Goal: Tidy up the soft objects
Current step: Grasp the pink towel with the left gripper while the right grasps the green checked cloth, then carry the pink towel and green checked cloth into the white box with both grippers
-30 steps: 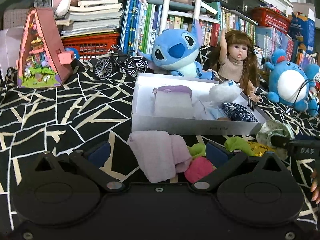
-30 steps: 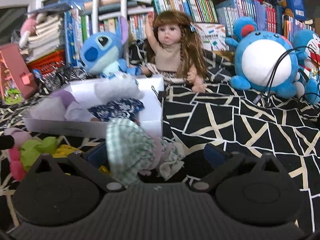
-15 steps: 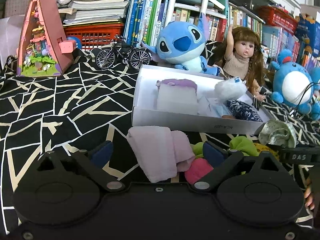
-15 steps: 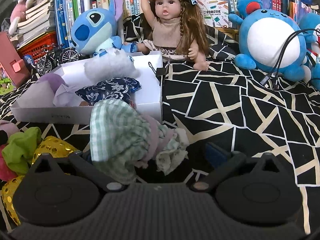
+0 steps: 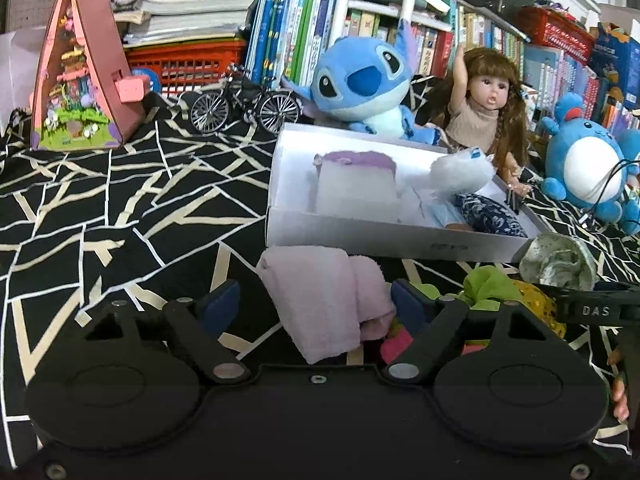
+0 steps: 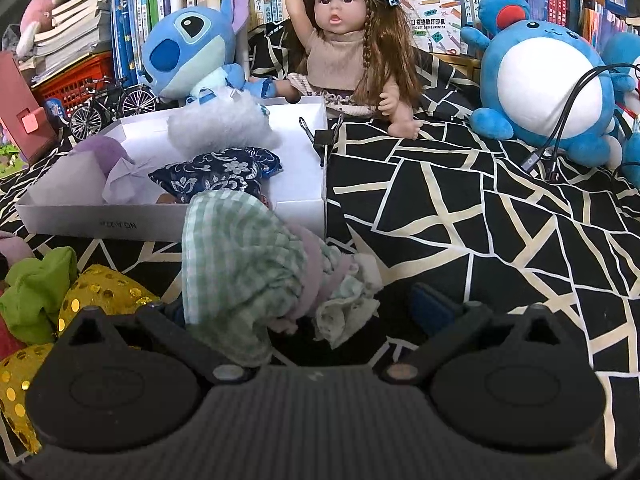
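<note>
Pink folded towel (image 5: 324, 300) lies between the spread fingers of the left claw (image 5: 316, 304), released, just before the white box (image 5: 384, 236) on the table (nothing gripped yet); closing on it looks next. Right claw (image 6: 304, 300), low and level, carries a green checked cloth (image 6: 240, 264) toward that box, though its grip I cannot tell.
</note>
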